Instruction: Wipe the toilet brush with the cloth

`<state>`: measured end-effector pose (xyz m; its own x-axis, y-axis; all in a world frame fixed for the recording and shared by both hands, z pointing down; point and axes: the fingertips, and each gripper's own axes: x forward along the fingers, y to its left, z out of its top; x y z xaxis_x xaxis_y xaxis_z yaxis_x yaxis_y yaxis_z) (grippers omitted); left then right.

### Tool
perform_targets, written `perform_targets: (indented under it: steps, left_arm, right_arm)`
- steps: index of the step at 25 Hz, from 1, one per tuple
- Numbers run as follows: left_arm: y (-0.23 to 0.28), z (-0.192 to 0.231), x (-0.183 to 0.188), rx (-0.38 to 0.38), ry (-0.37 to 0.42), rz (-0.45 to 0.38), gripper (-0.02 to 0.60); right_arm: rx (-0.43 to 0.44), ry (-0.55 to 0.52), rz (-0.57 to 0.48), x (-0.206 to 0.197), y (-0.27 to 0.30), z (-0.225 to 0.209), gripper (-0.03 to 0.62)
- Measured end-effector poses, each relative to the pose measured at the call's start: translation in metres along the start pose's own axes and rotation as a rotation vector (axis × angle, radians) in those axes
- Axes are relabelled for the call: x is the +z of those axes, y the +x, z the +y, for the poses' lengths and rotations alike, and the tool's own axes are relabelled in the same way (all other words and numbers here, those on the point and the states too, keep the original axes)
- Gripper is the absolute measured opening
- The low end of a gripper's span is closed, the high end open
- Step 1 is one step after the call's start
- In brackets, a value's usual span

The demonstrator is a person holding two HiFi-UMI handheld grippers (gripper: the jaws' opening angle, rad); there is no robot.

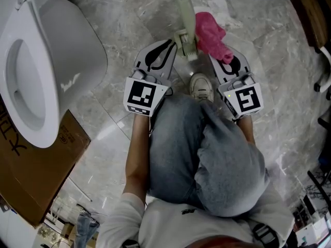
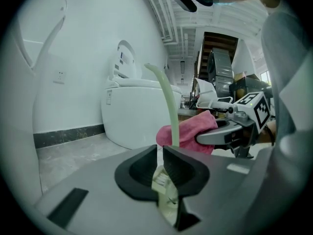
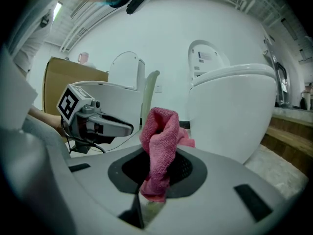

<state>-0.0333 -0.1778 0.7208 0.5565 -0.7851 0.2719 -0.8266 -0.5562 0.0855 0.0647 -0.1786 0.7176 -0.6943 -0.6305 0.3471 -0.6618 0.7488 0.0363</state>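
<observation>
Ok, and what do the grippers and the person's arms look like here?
Both the left gripper and right gripper are grey wedge-shaped shells with black jaws, each carrying a cube of black-and-white square markers. Thin black cables hang beneath the left one. The person wears a white short sleeve.

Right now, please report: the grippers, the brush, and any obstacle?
Left gripper shut on toilet brush, handle pointing away. Right gripper shut on pink cloth, right beside the handle. Nothing between them; toilet stands off to the left.
</observation>
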Motion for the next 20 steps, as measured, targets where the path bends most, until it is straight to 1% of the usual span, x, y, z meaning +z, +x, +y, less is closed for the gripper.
perform_targets:
  steps: [4,8,15,20]
  left_arm:
    - [-0.001,0.001,-0.001,0.006,-0.004,0.000,0.046]
    - [-0.001,0.000,-0.001,0.007,-0.001,0.003,0.046]
    - [-0.002,0.000,0.000,0.015,0.006,0.004,0.046]
    - [-0.002,-0.001,0.002,0.039,0.023,0.012,0.036]
  right_arm:
    - [0.002,0.013,0.000,0.001,0.001,0.001,0.061]
    - [0.002,0.029,-0.025,0.001,-0.002,-0.002,0.061]
    - [-0.029,0.036,-0.004,-0.008,-0.007,-0.011,0.061]
    - [-0.041,0.039,-0.002,-0.007,-0.010,-0.016,0.061]
